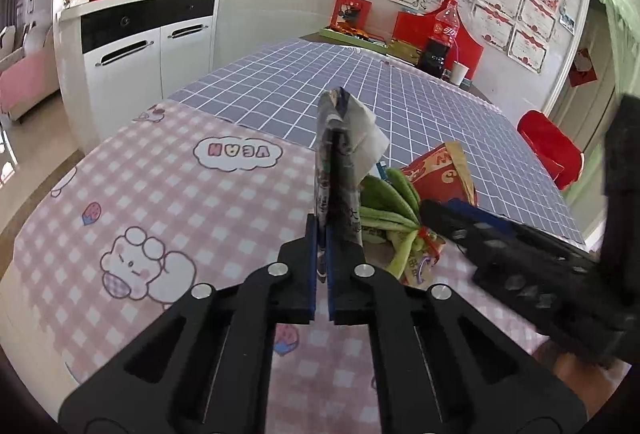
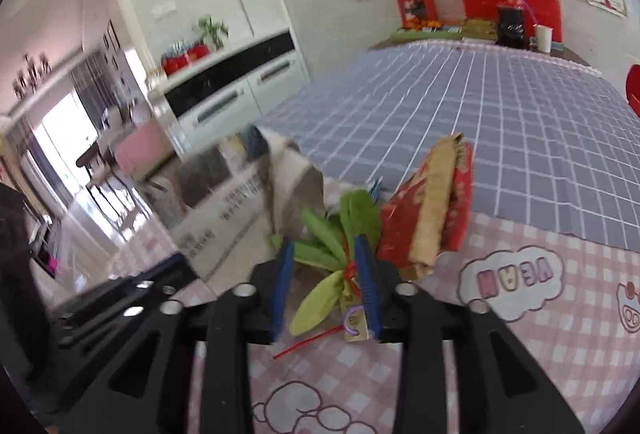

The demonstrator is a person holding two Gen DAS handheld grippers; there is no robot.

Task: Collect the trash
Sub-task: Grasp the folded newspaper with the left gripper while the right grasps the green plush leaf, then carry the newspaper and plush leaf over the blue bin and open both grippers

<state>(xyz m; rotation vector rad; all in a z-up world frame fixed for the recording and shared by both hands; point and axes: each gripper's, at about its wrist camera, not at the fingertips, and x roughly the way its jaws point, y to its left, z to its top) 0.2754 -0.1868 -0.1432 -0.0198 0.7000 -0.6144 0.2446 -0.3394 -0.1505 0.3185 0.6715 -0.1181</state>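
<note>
1. Left gripper (image 1: pixel 323 230): clamped tight on a folded sheet of newspaper (image 1: pixel 340 161); blue pads nearly together with the paper pinched between; sheet standing upright above the fingertips, toward 12 o'clock in the left wrist view.
2. Same newspaper in the right wrist view: at 10 o'clock of the right gripper, a wide printed sheet lifted off the bench (image 1: pixel 168 201), blurred.
3. Right gripper (image 2: pixel 326 266): jaws part-way apart, straddling a bunch of green leaves (image 2: pixel 340 234); right pad against the red tie at the stems; cannot tell whether the left pad presses the leaves, since the view is blurred.
4. Green leaves: lying on the pink checked cloth (image 2: pixel 520 354); tied with a red string (image 2: pixel 308 342) trailing toward 7 o'clock; a small tan tag (image 2: pixel 356 326) at the stem end.
5. Red and gold wrapper (image 2: pixel 432 209): crumpled, at 1 o'clock of the right gripper, just beside the leaves, near the edge where pink cloth meets the blue-grey grid cloth (image 2: pixel 480 121).
6. Left wrist view: right gripper's black body entering from 3 o'clock, fingertips at the leaves; wrapper behind them at 2 o'clock.
7. Far end of the bench, 1 o'clock: a cola bottle (image 1: pixel 446 25), a white cup (image 1: pixel 458 71), red boxes against the wall.
8. At 10 o'clock: a white cabinet (image 1: pixel 136 49) with a potted plant on top.
</note>
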